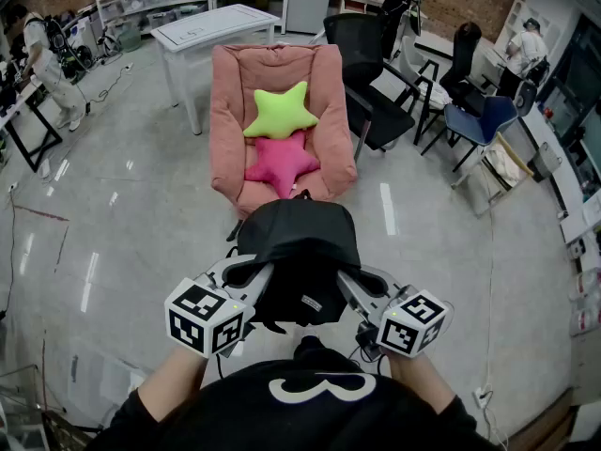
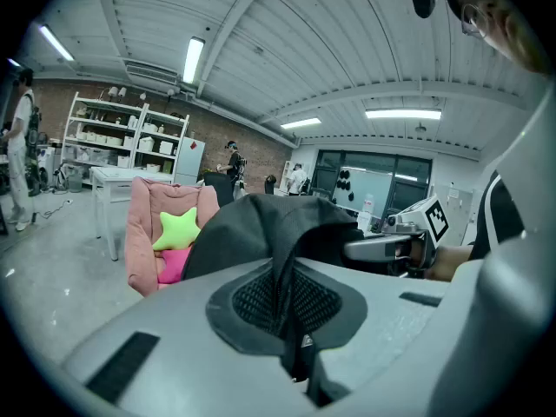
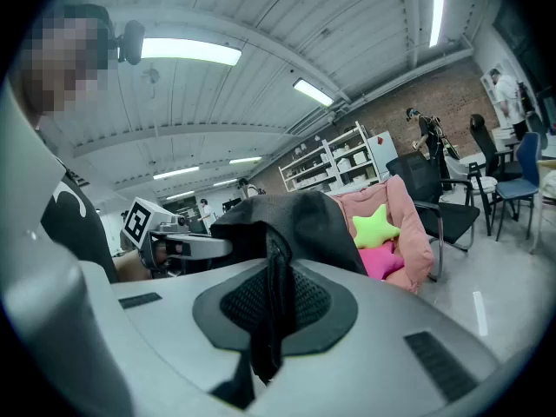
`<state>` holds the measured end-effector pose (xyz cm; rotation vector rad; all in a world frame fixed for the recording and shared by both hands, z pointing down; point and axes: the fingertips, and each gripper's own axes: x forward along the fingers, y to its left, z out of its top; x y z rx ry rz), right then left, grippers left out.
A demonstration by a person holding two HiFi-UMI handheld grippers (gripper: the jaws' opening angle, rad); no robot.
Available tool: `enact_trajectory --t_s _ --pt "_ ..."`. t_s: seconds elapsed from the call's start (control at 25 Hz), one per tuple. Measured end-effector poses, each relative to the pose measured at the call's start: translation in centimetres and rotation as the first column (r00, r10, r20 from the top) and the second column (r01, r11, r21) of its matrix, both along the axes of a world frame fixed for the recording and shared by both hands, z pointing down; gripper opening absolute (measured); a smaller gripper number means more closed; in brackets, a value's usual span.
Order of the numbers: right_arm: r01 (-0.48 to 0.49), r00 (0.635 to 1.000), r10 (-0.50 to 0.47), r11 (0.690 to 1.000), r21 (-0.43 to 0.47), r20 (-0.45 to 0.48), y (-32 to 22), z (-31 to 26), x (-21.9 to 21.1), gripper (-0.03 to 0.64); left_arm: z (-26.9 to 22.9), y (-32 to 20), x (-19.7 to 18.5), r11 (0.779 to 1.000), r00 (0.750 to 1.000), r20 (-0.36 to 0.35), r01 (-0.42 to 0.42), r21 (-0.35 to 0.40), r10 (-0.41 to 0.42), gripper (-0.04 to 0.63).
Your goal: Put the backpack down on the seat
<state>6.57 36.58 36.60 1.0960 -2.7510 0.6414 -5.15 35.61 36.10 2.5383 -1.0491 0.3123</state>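
Both jaws were clamped thinly on the backpack [image 1: 299, 242], left gripper [image 1: 249, 275] and right gripper [image 1: 352, 287] holding it short of the seat [image 1: 230, 92]; either pinch might slip, dropping it onto the floor [image 1: 141, 214].

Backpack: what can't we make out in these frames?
- backpack underside and zips: head view, hidden by its own top.
- Part of the pink chair front edge: head view, behind the backpack.
- Pad faces of left tongs and right tongs: gripper views, covered by pinched fabric.
- shelf contents: left gripper view, too small.
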Motion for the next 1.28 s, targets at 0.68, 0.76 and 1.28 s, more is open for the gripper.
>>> enact_trajectory --t_s 0.68,0.76,1.28 --pt "0.030 0.998 -0.028 0.999 -0.039 0.051 -6.6 2.2 -0.3 0.029 2.0 -6.1 -0.3 0.999 0.999 0.034 0.015 -0.044 -0.013 0.014" --pt "0.037 0.998 -0.034 0.998 -0.053 0.054 -8.7 2.8 -0.3 0.029 2.5 -8.1 -0.3 0.998 0.999 0.037 0.021 -0.061 -0.019 0.014" --pt "0.108 0.991 -0.095 0.983 -0.151 0.090 -25.5 5.8 0.0 0.029 5.6 -24.2 0.0 0.979 0.994 0.079 0.095 -0.180 -0.082 0.014"
